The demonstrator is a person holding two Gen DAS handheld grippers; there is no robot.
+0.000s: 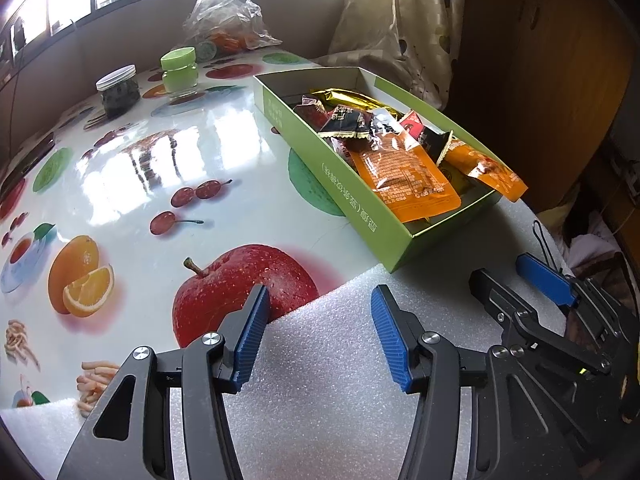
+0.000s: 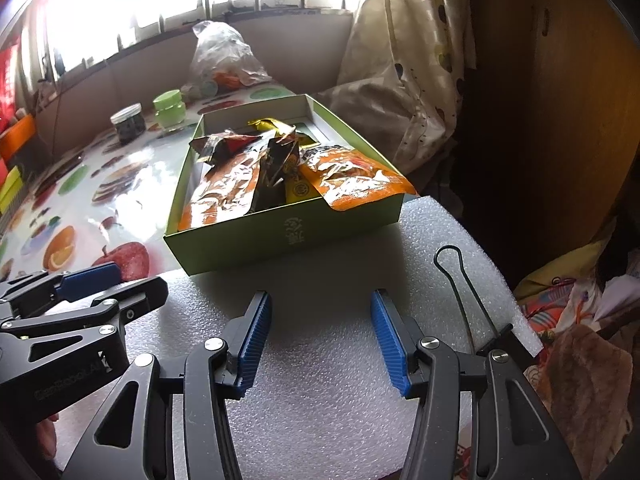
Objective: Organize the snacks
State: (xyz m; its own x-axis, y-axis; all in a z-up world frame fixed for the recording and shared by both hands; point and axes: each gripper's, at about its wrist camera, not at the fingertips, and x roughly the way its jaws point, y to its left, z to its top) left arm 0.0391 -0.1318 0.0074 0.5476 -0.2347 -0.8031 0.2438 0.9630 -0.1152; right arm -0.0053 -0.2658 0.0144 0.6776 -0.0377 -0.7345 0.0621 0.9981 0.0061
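A long green cardboard box [image 1: 352,196] [image 2: 256,240] lies on the table, filled with several snack packets: orange pouches [image 1: 404,176] [image 2: 356,184], dark wrappers [image 1: 344,120] and a gold one [image 1: 352,96]. One orange pouch [image 1: 492,172] hangs over the box's near right rim. My left gripper [image 1: 320,332] hovers open over white foam sheet [image 1: 328,380], nothing between its blue pads. My right gripper [image 2: 320,336] is likewise open and empty over the foam [image 2: 320,360], just short of the box's near end. Each gripper shows at the edge of the other's view.
The table carries a glossy fruit-print cloth [image 1: 160,184]. A green-lidded jar [image 1: 179,70], a dark-filled clear jar [image 1: 119,92] and a crumpled plastic bag [image 1: 224,12] stand at the far side. A black binder clip [image 2: 468,296] grips the foam's right edge. Curtain [image 1: 400,20] hangs behind.
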